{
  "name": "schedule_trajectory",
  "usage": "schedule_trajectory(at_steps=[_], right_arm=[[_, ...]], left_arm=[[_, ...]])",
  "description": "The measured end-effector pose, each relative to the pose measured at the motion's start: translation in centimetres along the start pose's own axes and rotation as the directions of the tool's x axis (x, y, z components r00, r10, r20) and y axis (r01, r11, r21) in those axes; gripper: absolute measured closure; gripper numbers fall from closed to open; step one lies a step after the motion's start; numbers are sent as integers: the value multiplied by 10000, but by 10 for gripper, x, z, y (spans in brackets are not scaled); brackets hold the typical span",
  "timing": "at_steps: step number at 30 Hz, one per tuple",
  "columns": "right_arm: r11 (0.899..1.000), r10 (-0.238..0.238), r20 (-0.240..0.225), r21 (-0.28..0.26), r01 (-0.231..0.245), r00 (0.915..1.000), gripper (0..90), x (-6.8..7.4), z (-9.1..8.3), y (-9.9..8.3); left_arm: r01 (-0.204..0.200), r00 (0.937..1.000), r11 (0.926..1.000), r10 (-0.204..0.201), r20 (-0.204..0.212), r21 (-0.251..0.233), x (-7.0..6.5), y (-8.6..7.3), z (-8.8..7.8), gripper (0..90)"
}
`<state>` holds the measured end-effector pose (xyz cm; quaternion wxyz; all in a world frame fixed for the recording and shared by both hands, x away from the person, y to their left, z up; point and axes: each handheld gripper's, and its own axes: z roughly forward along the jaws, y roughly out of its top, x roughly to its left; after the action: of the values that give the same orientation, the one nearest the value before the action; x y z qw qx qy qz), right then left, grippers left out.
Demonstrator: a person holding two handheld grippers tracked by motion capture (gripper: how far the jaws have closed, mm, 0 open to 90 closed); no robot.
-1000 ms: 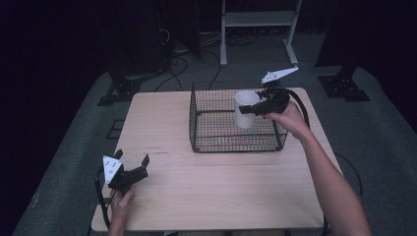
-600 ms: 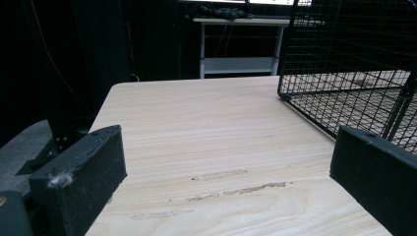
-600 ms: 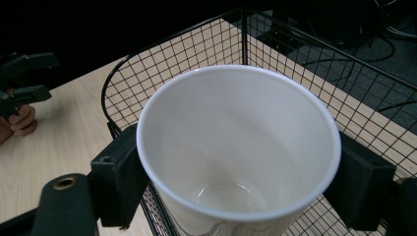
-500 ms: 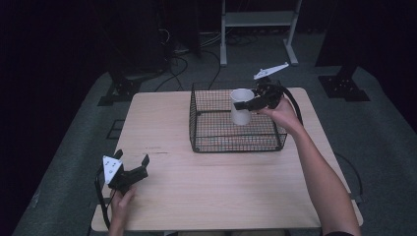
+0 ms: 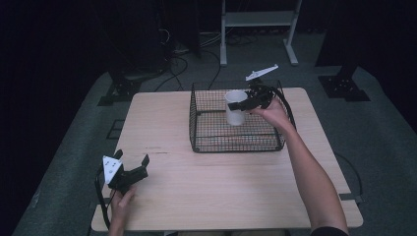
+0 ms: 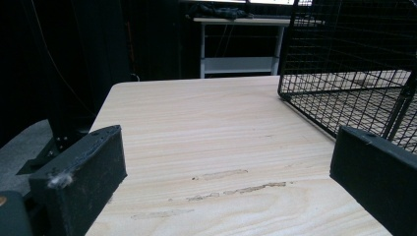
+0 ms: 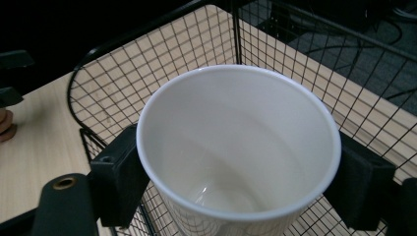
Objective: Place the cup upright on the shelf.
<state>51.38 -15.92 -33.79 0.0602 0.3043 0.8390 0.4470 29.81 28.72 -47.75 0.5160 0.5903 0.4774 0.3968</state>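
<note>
The right gripper [image 5: 244,104] is clamped across a white cup [image 5: 236,108], one black jaw on each side of the wall just under the rim, as the right gripper view shows with the cup [image 7: 236,162] held upright and empty between them. Taking it by the sides like that keeps the mouth level, which I'd judge is the point: it can go down flat on its base. The cup hangs inside the wire basket [image 5: 236,145], toward the far right part of it, above the mesh floor; whether its base touches the mesh I can't tell. The person's right forearm reaches in over the basket's right wall to get there.

The left gripper [image 5: 132,166] sits well apart, near the left front corner of the table [image 5: 216,191], jaws spread with nothing between them. Its own view looks across bare wood toward the basket's near left corner [image 6: 344,93]. It seems parked out of the way, since carrying the cup looks like a one-handed job.

My guess is the cup is being set down in the basket.
</note>
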Motion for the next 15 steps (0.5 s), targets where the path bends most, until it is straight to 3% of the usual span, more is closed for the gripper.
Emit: schedule_trajectory(at_steps=[11, 15], right_arm=[[9988, 405, -30, 261, -404, 9992, 196, -15, 20, -14], [9977, 469, 205, 471, -478, 9987, 196, -21, 25, -18]], left_arm=[[4, 10000, 10000, -4, 13, -14, 0, 0, 0, 0], [-13, 10000, 10000, 13, 15, -10, 0, 0, 0, 0]])
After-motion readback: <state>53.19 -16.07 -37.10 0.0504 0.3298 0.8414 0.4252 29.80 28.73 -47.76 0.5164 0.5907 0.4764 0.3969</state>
